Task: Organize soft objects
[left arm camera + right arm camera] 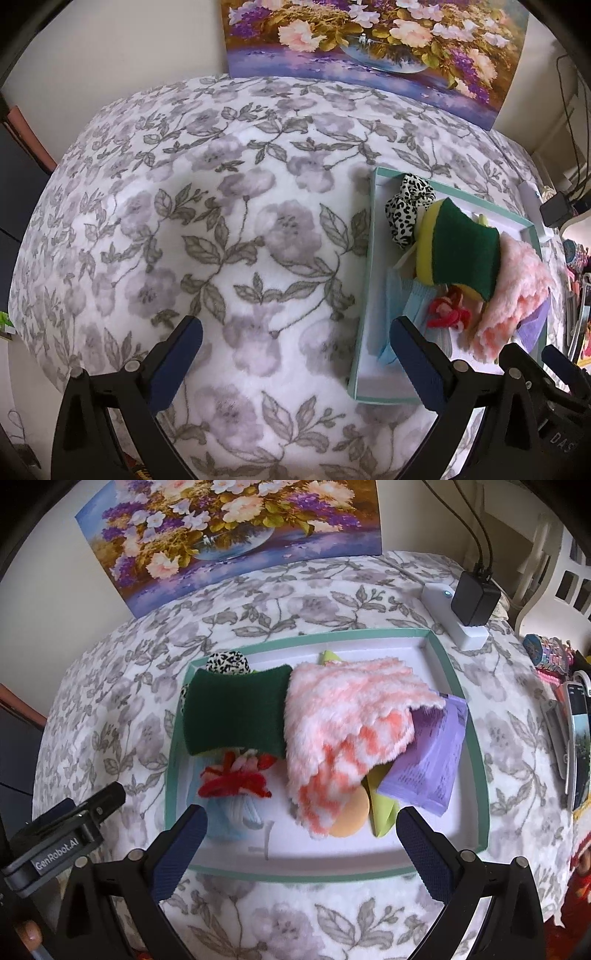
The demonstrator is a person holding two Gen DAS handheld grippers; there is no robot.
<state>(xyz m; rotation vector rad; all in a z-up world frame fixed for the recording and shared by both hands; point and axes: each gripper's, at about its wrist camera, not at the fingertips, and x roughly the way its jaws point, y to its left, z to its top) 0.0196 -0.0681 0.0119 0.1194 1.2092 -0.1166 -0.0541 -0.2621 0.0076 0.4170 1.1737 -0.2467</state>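
One shallow white tray with a mint-green rim [476,760] on the floral-blanketed bench [240,229] holds one green-and-yellow sponge [236,716], one fluffy pink-white cloth [343,731], one leopard scrunchie [404,206] and one purple packet [432,760]. Left claw [295,354] and right claw [299,845] both gape, empty, over open blanket at the tray's near rim.

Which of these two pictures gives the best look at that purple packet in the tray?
The right wrist view: the purple packet shows its printed face, partly under the fluffy pink cloth. The left wrist view catches only a corner.

soft even daylight, faint shadows, strong fisheye warp, dark corners, slight blur.
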